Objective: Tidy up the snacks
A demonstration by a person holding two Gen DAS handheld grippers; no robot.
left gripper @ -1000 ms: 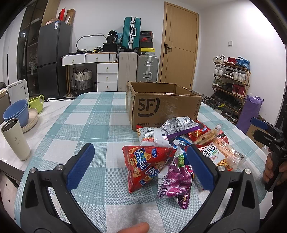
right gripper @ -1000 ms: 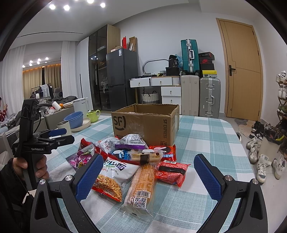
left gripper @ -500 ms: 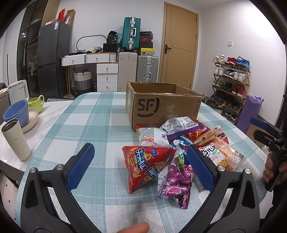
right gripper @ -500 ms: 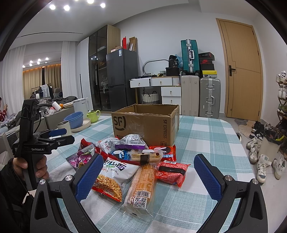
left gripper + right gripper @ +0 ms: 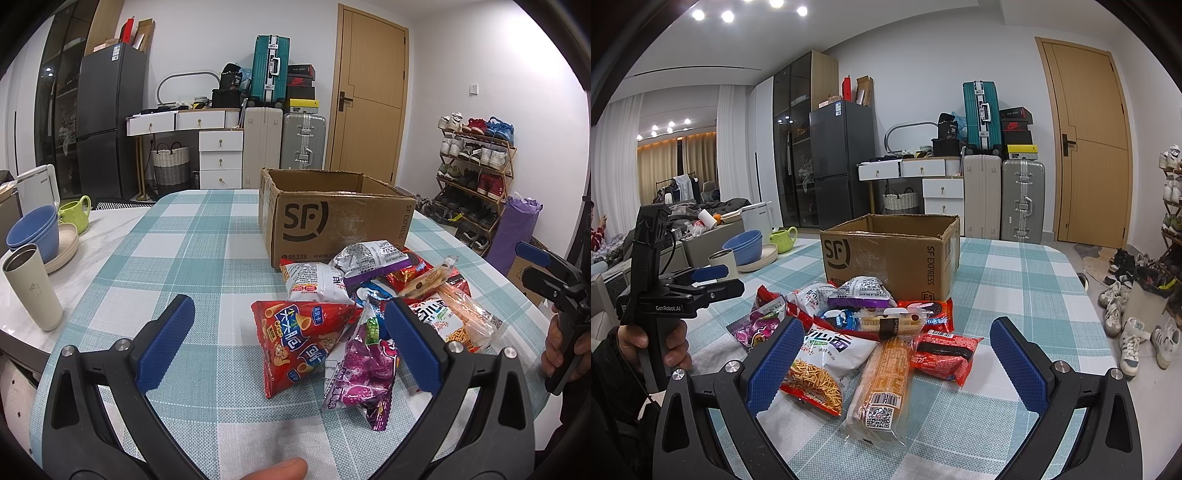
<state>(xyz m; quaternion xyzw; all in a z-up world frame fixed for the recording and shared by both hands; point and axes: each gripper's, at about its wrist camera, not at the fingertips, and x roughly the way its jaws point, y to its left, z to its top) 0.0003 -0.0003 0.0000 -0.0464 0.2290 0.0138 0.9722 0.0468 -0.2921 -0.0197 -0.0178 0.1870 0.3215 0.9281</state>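
Observation:
A pile of snack packets lies on the checked tablecloth in front of an open cardboard box (image 5: 332, 218) (image 5: 890, 251). In the left wrist view a red chip bag (image 5: 299, 339) and a purple candy bag (image 5: 362, 369) are nearest, and my left gripper (image 5: 291, 343) stands open above them, holding nothing. In the right wrist view a long orange biscuit pack (image 5: 882, 384), a white noodle bag (image 5: 827, 358) and a red packet (image 5: 942, 356) lie in front, with my right gripper (image 5: 899, 362) open over them and empty. Each view shows the other gripper held in a hand at its edge.
On the table's left side stand a beige tumbler (image 5: 31, 286), stacked blue bowls (image 5: 35, 232) on a plate and a green mug (image 5: 75, 216). A shoe rack (image 5: 476, 170) and purple roll (image 5: 517, 229) stand to the right. Suitcases, drawers and a fridge line the back wall.

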